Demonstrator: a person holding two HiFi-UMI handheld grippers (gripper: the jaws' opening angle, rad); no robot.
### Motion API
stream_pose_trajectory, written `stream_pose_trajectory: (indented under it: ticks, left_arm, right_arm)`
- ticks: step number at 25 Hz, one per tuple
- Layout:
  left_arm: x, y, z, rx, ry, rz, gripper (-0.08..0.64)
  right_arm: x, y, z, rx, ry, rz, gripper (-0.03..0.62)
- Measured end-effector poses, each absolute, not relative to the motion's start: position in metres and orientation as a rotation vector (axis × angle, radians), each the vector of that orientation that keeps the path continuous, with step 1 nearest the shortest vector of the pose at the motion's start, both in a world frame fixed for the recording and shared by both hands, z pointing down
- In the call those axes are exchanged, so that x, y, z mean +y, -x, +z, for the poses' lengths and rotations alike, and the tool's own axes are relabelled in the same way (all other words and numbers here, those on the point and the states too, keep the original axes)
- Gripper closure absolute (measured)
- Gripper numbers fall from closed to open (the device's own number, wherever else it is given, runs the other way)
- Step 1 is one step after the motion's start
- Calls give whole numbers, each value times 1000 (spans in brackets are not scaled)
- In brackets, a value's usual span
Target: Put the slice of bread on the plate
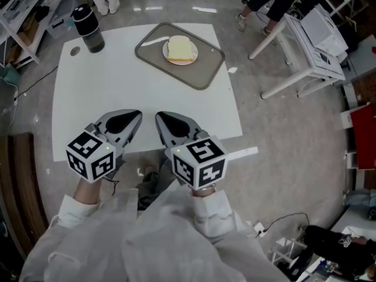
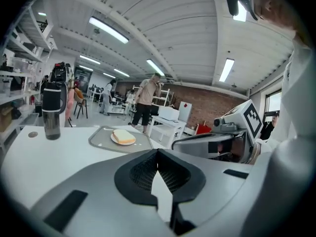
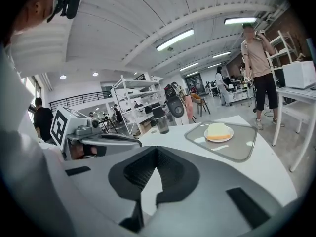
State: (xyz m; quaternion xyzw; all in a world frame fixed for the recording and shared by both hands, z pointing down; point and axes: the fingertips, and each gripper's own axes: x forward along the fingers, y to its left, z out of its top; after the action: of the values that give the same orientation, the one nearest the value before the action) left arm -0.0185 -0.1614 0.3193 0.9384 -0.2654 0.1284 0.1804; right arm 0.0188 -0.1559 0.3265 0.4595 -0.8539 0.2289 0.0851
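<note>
A slice of bread (image 1: pixel 181 48) lies on a small white plate (image 1: pixel 167 55), which sits in a grey tray (image 1: pixel 202 70) at the far side of the white table (image 1: pixel 117 81). Both grippers hover side by side over the table's near edge, well short of the tray. My left gripper (image 1: pixel 136 115) is shut with nothing in it, and so is my right gripper (image 1: pixel 160 117). The left gripper view shows the bread (image 2: pixel 123 136) ahead beyond the closed jaws (image 2: pixel 158 152). In the right gripper view the bread (image 3: pixel 218 130) is to the right of the closed jaws (image 3: pixel 157 149).
A dark tumbler (image 1: pixel 89 28) stands at the table's far left corner, by a small round hole (image 1: pixel 74 51). A white frame table with papers (image 1: pixel 305 46) stands on the floor to the right. People stand beyond the table's far side.
</note>
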Motion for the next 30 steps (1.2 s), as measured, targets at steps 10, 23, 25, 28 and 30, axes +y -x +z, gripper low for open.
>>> stream_pose_trajectory:
  ticks: [10, 23, 25, 28, 30]
  left_arm:
    - [-149, 13, 337, -794, -2549, 353, 551]
    - [-145, -11, 324, -806, -2547, 335, 551]
    - [-145, -11, 323, -815, -2547, 338, 551]
    - [-143, -12, 320, -816, -2553, 344, 551]
    - [-142, -12, 320, -821, -2551, 348, 551]
  right_arm:
    - [-149, -23, 339, -2532, -1292, 693, 578]
    - [-153, -44, 333, -2483, -1262, 629, 578]
    - [-151, -43, 333, -2478, -1249, 622, 578]
    - [-148, -41, 332, -2476, -1232, 602, 579]
    - [-145, -40, 329, -2480, -1224, 585, 580]
